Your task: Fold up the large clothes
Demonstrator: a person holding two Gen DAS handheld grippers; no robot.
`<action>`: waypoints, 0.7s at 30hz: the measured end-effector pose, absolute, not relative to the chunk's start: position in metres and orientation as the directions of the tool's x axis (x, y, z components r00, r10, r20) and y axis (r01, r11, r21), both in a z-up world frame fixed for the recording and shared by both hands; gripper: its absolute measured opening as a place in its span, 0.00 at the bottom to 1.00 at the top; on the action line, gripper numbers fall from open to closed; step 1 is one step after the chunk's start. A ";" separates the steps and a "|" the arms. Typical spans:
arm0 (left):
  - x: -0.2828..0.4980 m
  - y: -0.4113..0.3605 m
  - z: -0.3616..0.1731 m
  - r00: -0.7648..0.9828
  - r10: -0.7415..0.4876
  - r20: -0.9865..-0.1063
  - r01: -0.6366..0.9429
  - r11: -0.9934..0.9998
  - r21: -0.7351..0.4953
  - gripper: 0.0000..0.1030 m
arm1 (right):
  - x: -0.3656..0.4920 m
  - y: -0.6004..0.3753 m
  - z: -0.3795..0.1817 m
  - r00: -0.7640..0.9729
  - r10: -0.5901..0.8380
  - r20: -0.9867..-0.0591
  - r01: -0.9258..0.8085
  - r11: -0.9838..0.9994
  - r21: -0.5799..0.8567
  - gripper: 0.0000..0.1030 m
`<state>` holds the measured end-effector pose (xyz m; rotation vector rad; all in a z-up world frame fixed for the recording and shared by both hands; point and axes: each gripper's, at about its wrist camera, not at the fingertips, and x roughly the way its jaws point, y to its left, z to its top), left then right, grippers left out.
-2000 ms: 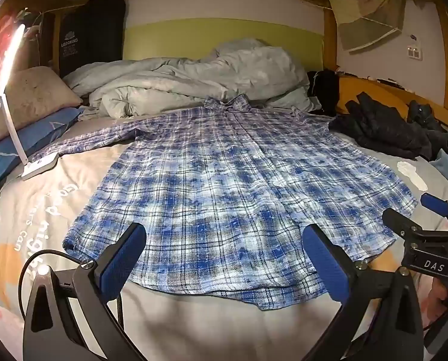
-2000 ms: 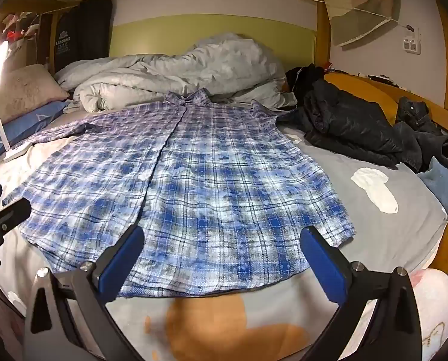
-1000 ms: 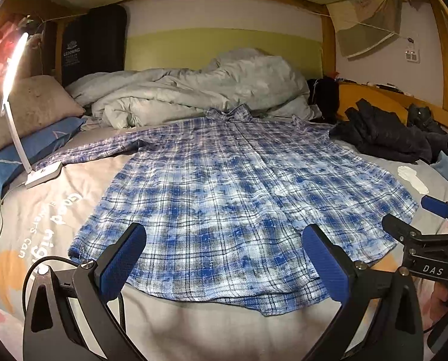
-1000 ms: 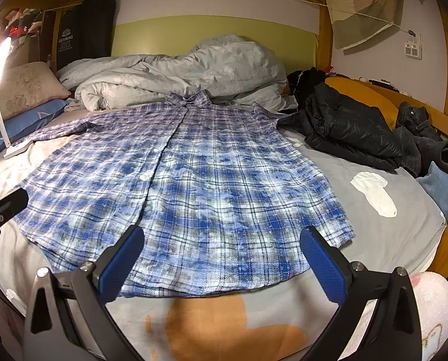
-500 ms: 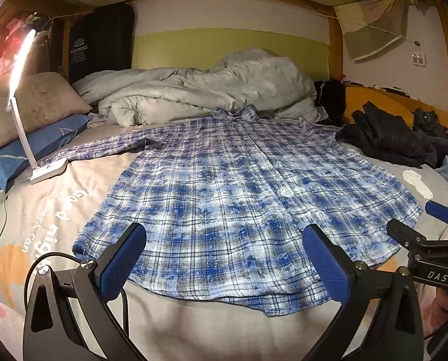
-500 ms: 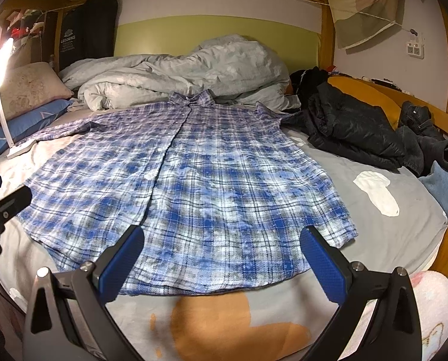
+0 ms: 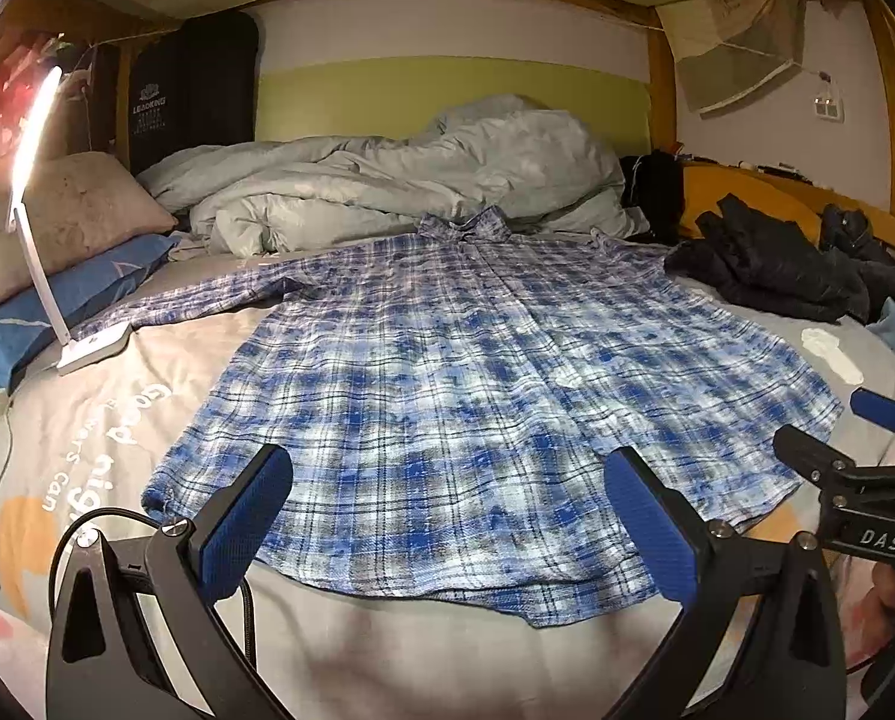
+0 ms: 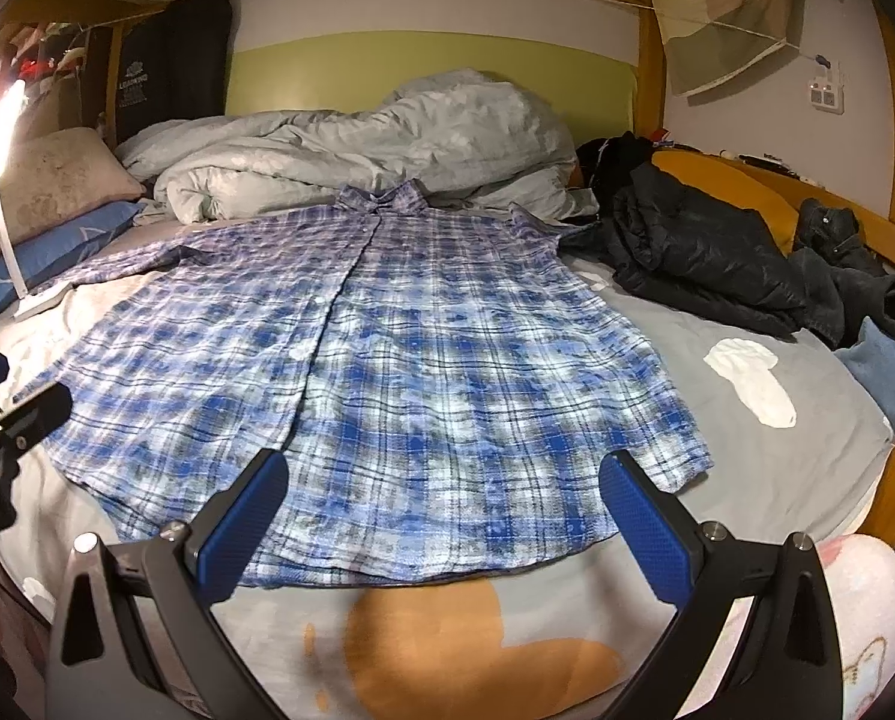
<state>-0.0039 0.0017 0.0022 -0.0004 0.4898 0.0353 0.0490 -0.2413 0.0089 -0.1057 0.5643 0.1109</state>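
— Left claw (image 7: 447, 516) is spread wide, nothing between its blue pads (image 7: 246, 519), hovering over the near hem of the plaid shirt (image 7: 477, 384).

— And the right claw (image 8: 444, 516)?

— Same story: jaws apart, gripping nothing, poised above the hem toward the shirt's right corner. You can spot it from the left camera too, poking in at the edge, just beside the hem corner.

— Where's the shirt lying?

— Flat on the bed (image 8: 807, 420), front up, button placket running down the middle, collar (image 8: 387, 198) at the far end touching the rumpled grey duvet (image 8: 357, 138). One sleeve (image 7: 207, 300) stretches out to the left, reaching near the base of a lit white desk lamp (image 7: 33, 180).

— What's on the right?

— A heap of dark jackets (image 8: 705, 252) against the wooden bed rail, touching the shirt's far right shoulder; the right sleeve I can't make out. A white sock (image 8: 753, 378) lies on the grey sheet, apart from the shirt's right edge.

— And by the lamp?

— Two pillows stacked, a beige one (image 7: 63, 210) on a blue one (image 7: 81, 294). The sheet under the shirt's left side carries printed lettering (image 7: 111, 438), and an orange shape (image 8: 477, 642) shows below the hem.
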 end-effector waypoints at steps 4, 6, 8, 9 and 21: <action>-0.004 0.001 0.001 0.881 0.031 -0.473 -0.033 0.999 0.005 0.98 | 0.046 -0.236 0.008 0.845 0.079 -0.530 -0.148 0.985 -0.089 1.00; -0.003 -0.001 0.001 0.879 0.036 -0.475 -0.034 0.999 0.012 0.98 | 0.045 -0.234 0.008 0.844 0.099 -0.527 -0.169 0.982 -0.086 1.00; -0.003 -0.002 0.000 0.875 0.032 -0.482 -0.027 1.000 0.016 0.98 | 0.043 -0.233 0.009 0.848 0.104 -0.520 -0.172 0.981 -0.085 1.00; -0.001 -0.002 -0.001 0.870 0.029 -0.492 -0.022 1.000 0.018 0.98 | 0.043 -0.232 0.009 0.851 0.098 -0.517 -0.169 0.981 -0.091 1.00; -0.003 0.001 -0.002 0.876 0.037 -0.482 -0.043 0.999 -0.001 0.95 | 0.045 -0.237 0.007 0.843 0.086 -0.531 -0.142 0.988 -0.064 1.00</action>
